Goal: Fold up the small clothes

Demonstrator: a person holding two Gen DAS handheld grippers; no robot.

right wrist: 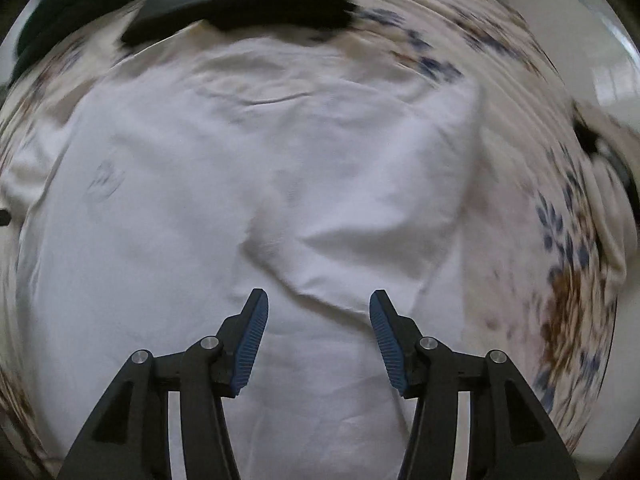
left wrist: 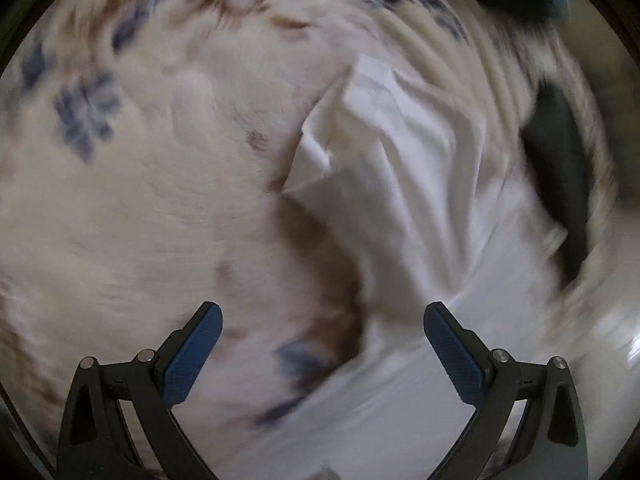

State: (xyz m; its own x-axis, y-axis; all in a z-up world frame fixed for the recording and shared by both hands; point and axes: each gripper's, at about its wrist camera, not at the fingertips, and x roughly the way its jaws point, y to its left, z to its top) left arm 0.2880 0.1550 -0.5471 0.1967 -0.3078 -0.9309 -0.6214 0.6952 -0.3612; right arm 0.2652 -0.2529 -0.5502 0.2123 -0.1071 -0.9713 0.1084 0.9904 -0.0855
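Note:
A small white garment [right wrist: 248, 184] lies spread and creased on a flowered cloth. In the right wrist view it fills the middle, and my right gripper [right wrist: 319, 300] points down at it, open, nothing between its blue pads. In the left wrist view the same white garment [left wrist: 404, 184] lies to the right, one edge turned up in a fold. My left gripper [left wrist: 322, 316] hangs open over the garment's left border, half above the flowered cloth, holding nothing. Both views are smeared by motion.
The flowered cloth [left wrist: 132, 200], cream with blue and brown blooms, covers the surface under the garment. A dark garment [right wrist: 240, 0] lies beyond the white one, also seen as a dark garment [left wrist: 560, 184] at the right. Pale floor [right wrist: 592, 60] shows past the cloth's edge.

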